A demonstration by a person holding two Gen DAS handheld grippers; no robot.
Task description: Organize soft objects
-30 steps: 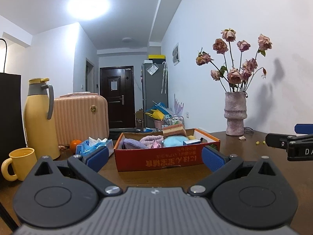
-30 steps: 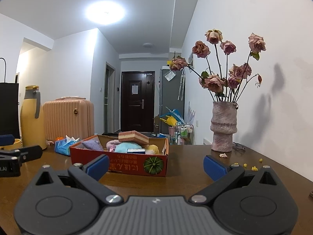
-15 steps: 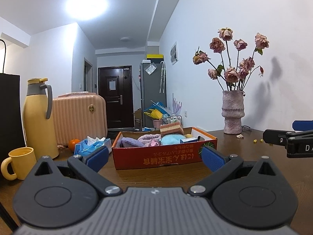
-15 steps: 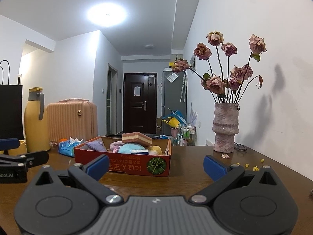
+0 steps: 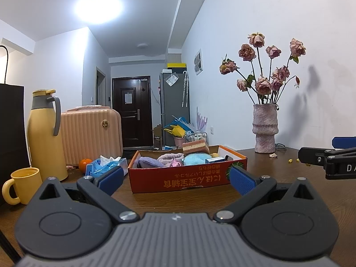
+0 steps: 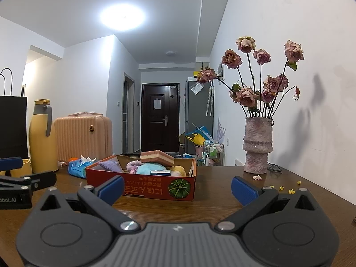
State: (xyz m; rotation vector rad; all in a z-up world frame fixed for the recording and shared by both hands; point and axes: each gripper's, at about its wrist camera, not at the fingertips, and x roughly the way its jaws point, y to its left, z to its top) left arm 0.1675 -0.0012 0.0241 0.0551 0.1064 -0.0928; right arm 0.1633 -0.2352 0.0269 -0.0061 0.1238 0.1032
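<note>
A red cardboard box [image 5: 178, 181] [image 6: 142, 184] sits on the brown table ahead of both grippers. It holds soft things: a purple cloth [image 5: 148, 162], a pink plush [image 5: 170, 158], a light blue plush [image 5: 197, 159] [image 6: 150, 169], a yellow plush [image 6: 178, 170] and a layered sponge block [image 5: 195, 146] [image 6: 158, 157] on top. My left gripper [image 5: 175, 180] is open and empty, low over the table just short of the box. My right gripper [image 6: 176, 187] is open and empty, to the right of the left one, a little farther from the box.
A yellow thermos [image 5: 45, 133], yellow mug [image 5: 24, 184], peach suitcase [image 5: 91, 133], orange [image 5: 85, 163] and blue tissue pack [image 5: 104, 168] stand left of the box. A vase of dried roses [image 6: 258, 144] stands at the right by the wall, with petals scattered on the table.
Both grippers have drawn back a little from the box and tilted slightly; the box looks a bit smaller. Both stay open and empty.
</note>
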